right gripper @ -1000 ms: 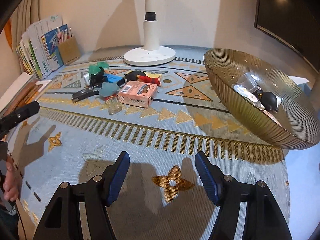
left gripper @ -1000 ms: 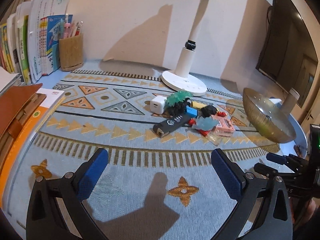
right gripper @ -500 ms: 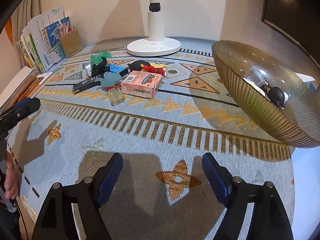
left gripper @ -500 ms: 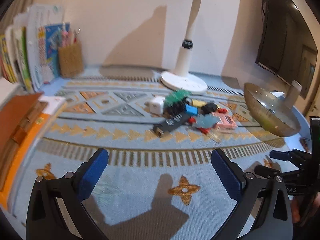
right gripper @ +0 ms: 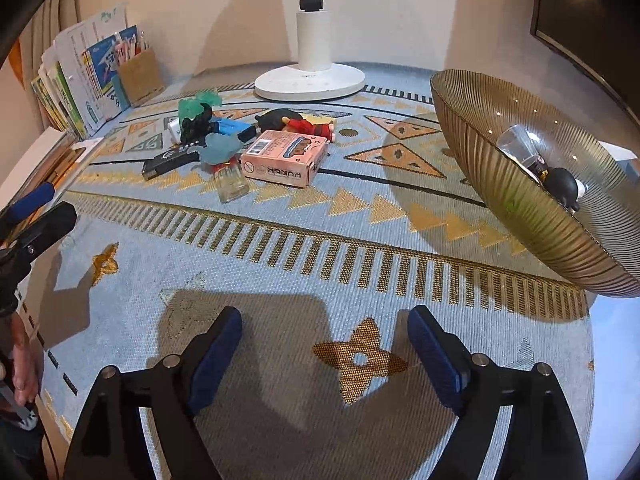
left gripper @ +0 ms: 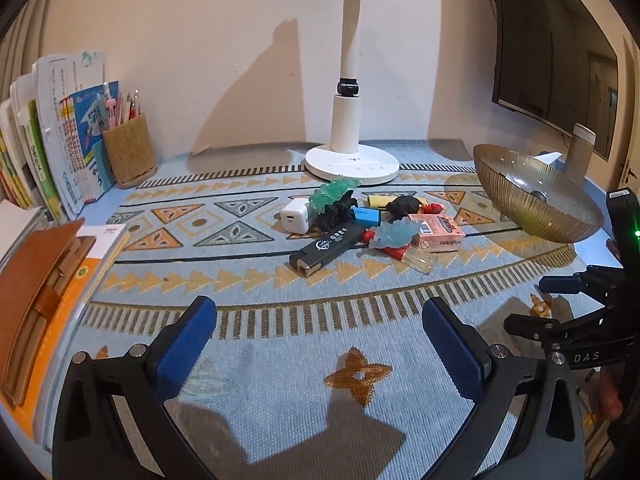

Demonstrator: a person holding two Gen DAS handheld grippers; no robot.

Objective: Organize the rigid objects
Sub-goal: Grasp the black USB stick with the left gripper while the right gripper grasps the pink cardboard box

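Observation:
A pile of small objects lies mid-mat: a pink card box (right gripper: 285, 157) (left gripper: 441, 233), a black lighter (left gripper: 326, 246) (right gripper: 170, 161), a white charger (left gripper: 295, 216), a green and black figure (left gripper: 335, 202), a blue dinosaur toy (left gripper: 394, 233) and a clear vial (right gripper: 231, 183). An amber glass bowl (right gripper: 532, 216) (left gripper: 560, 216) at the right holds a few small items. My left gripper (left gripper: 319, 326) is open and empty, short of the pile. My right gripper (right gripper: 325, 336) is open and empty over bare mat, left of the bowl.
A white lamp base (left gripper: 352, 164) stands behind the pile. Books (left gripper: 44, 148) and a pen holder (left gripper: 129, 152) line the back left. A brown notebook (left gripper: 32, 292) lies on the left edge. A dark monitor (left gripper: 560, 40) hangs at the right.
Both grippers have risen and tilted a little, so the pile and bowl sit farther up the views. Both stay open. No object has moved.

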